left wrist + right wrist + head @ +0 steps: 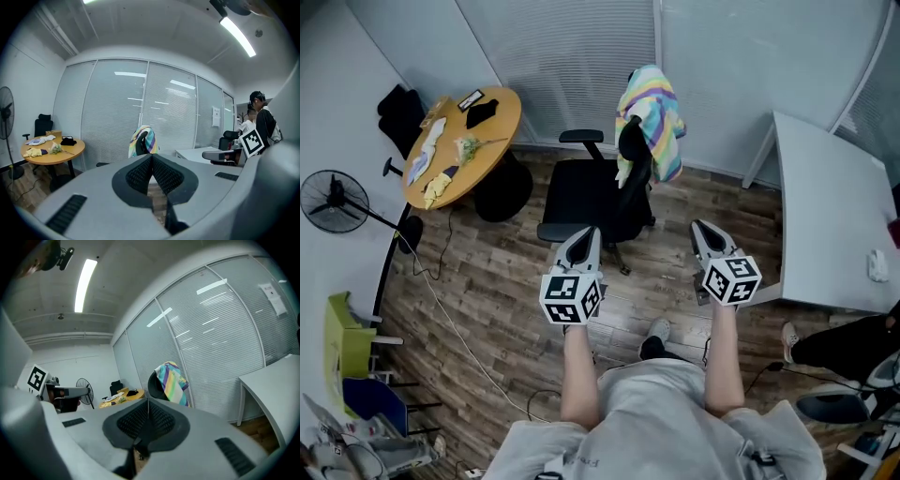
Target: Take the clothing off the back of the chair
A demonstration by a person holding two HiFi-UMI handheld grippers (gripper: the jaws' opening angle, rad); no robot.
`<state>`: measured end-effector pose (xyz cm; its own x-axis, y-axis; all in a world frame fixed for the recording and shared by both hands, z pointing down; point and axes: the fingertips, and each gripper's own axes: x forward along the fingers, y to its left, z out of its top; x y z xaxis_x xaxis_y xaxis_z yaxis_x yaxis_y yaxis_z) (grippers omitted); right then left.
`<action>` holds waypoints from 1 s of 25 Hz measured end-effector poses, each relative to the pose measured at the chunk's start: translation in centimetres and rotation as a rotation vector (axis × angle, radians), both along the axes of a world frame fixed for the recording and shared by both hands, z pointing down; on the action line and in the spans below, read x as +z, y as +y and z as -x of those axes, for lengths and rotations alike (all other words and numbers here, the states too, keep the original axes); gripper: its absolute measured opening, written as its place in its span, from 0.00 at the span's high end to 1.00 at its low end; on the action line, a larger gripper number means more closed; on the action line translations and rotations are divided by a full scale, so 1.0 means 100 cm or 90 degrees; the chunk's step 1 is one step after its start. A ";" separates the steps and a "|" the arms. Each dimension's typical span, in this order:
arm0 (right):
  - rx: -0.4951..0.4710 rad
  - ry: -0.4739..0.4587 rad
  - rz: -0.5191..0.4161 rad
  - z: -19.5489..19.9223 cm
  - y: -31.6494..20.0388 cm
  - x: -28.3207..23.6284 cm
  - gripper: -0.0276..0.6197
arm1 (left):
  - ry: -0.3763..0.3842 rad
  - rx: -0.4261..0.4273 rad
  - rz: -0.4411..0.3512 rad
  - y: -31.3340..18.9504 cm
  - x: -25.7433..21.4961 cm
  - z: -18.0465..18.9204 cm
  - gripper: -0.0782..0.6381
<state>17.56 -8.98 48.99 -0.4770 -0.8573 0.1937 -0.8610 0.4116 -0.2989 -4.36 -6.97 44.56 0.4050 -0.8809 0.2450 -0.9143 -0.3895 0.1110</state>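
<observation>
A striped pastel garment point(652, 117) hangs over the back of a black office chair point(589, 192) by the glass wall. It also shows as the garment point(143, 140) in the left gripper view and the garment point(172, 382) in the right gripper view, ahead of each pair of jaws. My left gripper point(584, 240) is shut and empty, a short way in front of the chair seat. The right gripper point(704, 232), to the chair's right, is shut too, with nothing held.
A round wooden table point(461, 145) with small items stands at the left, a standing fan point(334, 202) beside it. A white desk point(825, 216) fills the right. A cable point(450, 309) runs across the wood floor. A person point(257, 119) stands at the right of the left gripper view.
</observation>
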 end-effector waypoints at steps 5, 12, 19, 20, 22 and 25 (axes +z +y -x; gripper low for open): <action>-0.004 -0.005 -0.001 -0.017 -0.031 0.001 0.92 | 0.002 0.006 0.003 -0.033 0.004 -0.017 0.85; -0.009 -0.015 -0.004 -0.027 -0.068 0.006 0.92 | 0.008 -0.009 0.005 -0.071 0.009 -0.022 0.85; -0.023 -0.021 -0.006 -0.033 -0.085 0.015 0.92 | 0.002 -0.012 0.011 -0.086 0.020 -0.029 0.85; -0.024 -0.019 -0.003 -0.032 -0.086 0.017 0.92 | 0.001 -0.013 0.013 -0.087 0.022 -0.028 0.85; -0.023 -0.018 0.002 -0.032 -0.090 0.020 0.92 | 0.003 -0.016 0.016 -0.092 0.024 -0.025 0.85; -0.016 -0.006 0.008 -0.032 -0.097 0.025 0.92 | 0.010 -0.020 0.020 -0.102 0.027 -0.022 0.85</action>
<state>20.77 -18.70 51.51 -0.5001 -0.8426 0.2000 -0.8475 0.4287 -0.3130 -2.16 -17.14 47.21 0.3812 -0.8854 0.2661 -0.9241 -0.3568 0.1368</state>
